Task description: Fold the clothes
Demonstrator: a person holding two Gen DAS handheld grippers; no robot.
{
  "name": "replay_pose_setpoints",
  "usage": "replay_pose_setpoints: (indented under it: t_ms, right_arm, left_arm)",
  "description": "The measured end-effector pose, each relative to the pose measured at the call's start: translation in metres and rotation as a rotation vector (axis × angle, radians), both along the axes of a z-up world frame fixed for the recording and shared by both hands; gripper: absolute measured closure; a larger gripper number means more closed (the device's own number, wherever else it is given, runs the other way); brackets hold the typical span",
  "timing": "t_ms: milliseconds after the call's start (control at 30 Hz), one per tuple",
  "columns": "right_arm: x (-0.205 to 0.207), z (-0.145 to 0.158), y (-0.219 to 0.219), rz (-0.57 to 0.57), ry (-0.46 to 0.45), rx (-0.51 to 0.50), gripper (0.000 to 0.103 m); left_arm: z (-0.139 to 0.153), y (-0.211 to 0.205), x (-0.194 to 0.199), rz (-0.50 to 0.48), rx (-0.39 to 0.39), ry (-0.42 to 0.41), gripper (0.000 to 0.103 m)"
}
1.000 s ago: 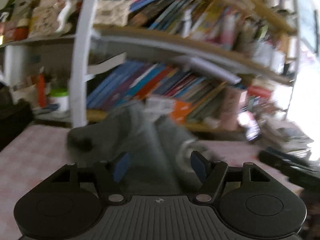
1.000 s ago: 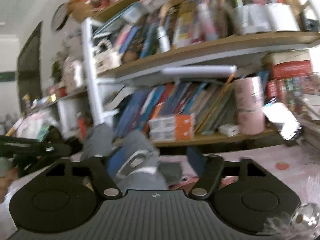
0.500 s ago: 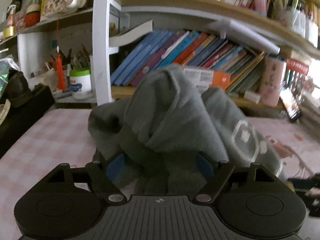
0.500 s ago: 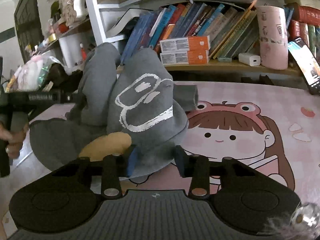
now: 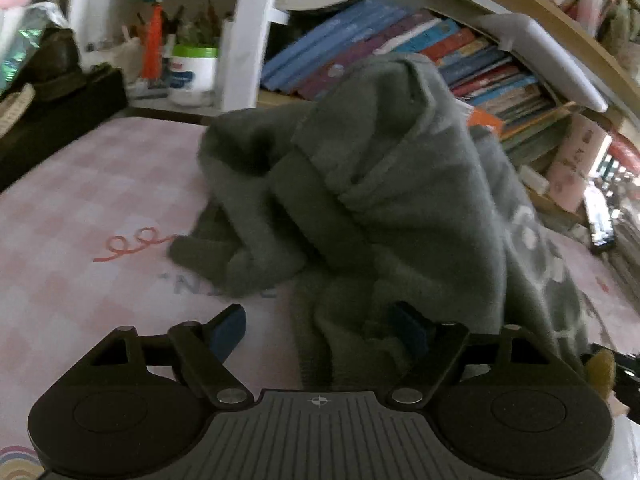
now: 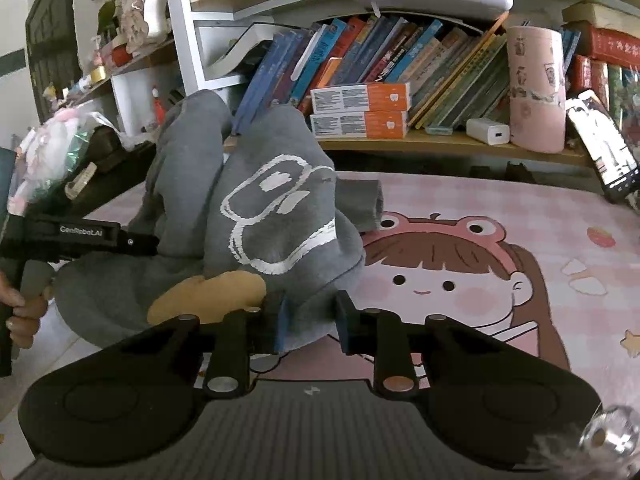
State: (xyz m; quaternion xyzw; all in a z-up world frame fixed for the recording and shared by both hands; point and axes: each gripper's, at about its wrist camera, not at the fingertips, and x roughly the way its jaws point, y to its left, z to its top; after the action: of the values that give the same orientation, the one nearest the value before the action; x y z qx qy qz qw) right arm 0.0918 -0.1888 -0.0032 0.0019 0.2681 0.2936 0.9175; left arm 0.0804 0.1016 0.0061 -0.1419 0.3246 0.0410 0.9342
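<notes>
A grey sweatshirt (image 5: 400, 208) with a white cartoon print lies bunched in a heap on the pink table mat (image 5: 80, 216). It also shows in the right wrist view (image 6: 256, 216), with a tan patch at its near edge. My left gripper (image 5: 320, 330) is open, its jaws wide apart, with a fold of the sweatshirt lying between them against the right finger. My right gripper (image 6: 310, 322) is shut on the sweatshirt's near edge. The left gripper's black handle (image 6: 80, 236) shows at the left in the right wrist view.
A bookshelf (image 6: 400, 64) full of books stands right behind the table. A pink cup (image 6: 536, 88) and a phone (image 6: 604, 148) sit at the back right. A white-and-green jar (image 5: 192, 76) and dark clutter stand at the back left. The mat (image 6: 500, 248) carries a cartoon girl.
Both grippers came down from shelf height to the table. The sweatshirt now rests in a heap on the mat. My right gripper's jaws have narrowed onto the cloth's edge.
</notes>
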Motion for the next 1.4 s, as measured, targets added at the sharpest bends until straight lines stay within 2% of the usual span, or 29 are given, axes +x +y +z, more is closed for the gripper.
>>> replay_pose_setpoints:
  t_ms: [33, 100, 133, 167, 300, 433, 500, 733, 800, 867, 900, 933, 967, 1000, 1033, 1100, 1200, 1300, 1367, 1400]
  right_arm:
    - [-0.001, 0.0, 0.0, -0.004, -0.006, -0.006, 0.083]
    - [-0.002, 0.002, -0.002, -0.005, -0.013, -0.014, 0.086]
    - [-0.003, 0.003, -0.001, 0.002, -0.016, -0.019, 0.086]
    - [-0.005, 0.004, 0.0, 0.018, -0.019, -0.025, 0.088]
    - [-0.016, 0.004, 0.011, 0.167, 0.0, -0.017, 0.093]
    - [-0.028, 0.002, 0.024, 0.291, 0.018, -0.031, 0.1]
    - [-0.031, 0.001, 0.027, 0.317, 0.028, -0.033, 0.1]
    - [-0.025, 0.005, 0.02, 0.218, -0.004, -0.046, 0.1]
    - [-0.023, 0.006, 0.016, 0.184, -0.016, -0.034, 0.1]
    - [-0.021, 0.007, 0.011, 0.157, -0.022, -0.014, 0.1]
    - [-0.02, 0.007, 0.01, 0.158, -0.019, -0.005, 0.1]
    - [-0.02, 0.007, 0.01, 0.159, -0.017, 0.004, 0.099]
    - [-0.02, 0.007, 0.009, 0.159, -0.014, 0.013, 0.099]
    - [-0.019, 0.007, 0.008, 0.16, -0.011, 0.022, 0.099]
    - [-0.019, 0.007, 0.008, 0.162, -0.009, 0.029, 0.099]
    - [-0.02, 0.006, 0.009, 0.168, -0.007, 0.031, 0.097]
    - [-0.021, 0.006, 0.011, 0.161, -0.013, 0.035, 0.087]
    - [-0.019, 0.008, 0.005, 0.126, -0.03, 0.054, 0.074]
    - [-0.019, 0.01, 0.001, 0.102, -0.041, 0.068, 0.07]
    - [-0.018, 0.011, -0.001, 0.09, -0.046, 0.074, 0.07]
  left_arm:
    - [-0.001, -0.001, 0.001, -0.031, -0.026, -0.004, 0.059]
    - [-0.002, -0.003, 0.004, -0.058, -0.059, -0.002, 0.074]
    - [-0.003, -0.003, 0.007, -0.071, -0.055, -0.006, 0.086]
    - [-0.003, -0.004, 0.012, -0.081, -0.055, -0.014, 0.091]
    - [0.003, -0.019, 0.036, -0.132, -0.053, -0.071, 0.094]
    - [0.026, -0.051, 0.037, -0.29, -0.025, -0.208, 0.095]
    - [0.037, -0.058, 0.034, -0.309, -0.028, -0.258, 0.096]
    - [0.057, -0.022, 0.009, -0.115, 0.03, -0.291, 0.096]
    - [0.064, -0.002, -0.008, -0.038, 0.039, -0.332, 0.096]
    - [0.077, 0.017, -0.037, 0.077, 0.041, -0.46, 0.097]
    - [0.082, 0.025, -0.054, 0.138, 0.053, -0.542, 0.101]
    - [0.087, 0.033, -0.07, 0.221, 0.091, -0.629, 0.103]
    - [0.092, 0.041, -0.082, 0.316, 0.131, -0.675, 0.103]
    - [0.094, 0.054, -0.087, 0.381, 0.132, -0.665, 0.103]
    - [0.093, 0.07, -0.085, 0.407, 0.094, -0.616, 0.103]
    - [0.082, 0.099, -0.077, 0.442, -0.012, -0.471, 0.103]
    - [0.059, 0.109, -0.069, 0.388, -0.049, -0.324, 0.1]
    - [0.042, 0.102, -0.058, 0.303, -0.064, -0.217, 0.082]
    - [0.035, 0.09, -0.053, 0.261, -0.041, -0.184, 0.06]
    - [0.032, 0.082, -0.053, 0.244, -0.017, -0.179, 0.055]
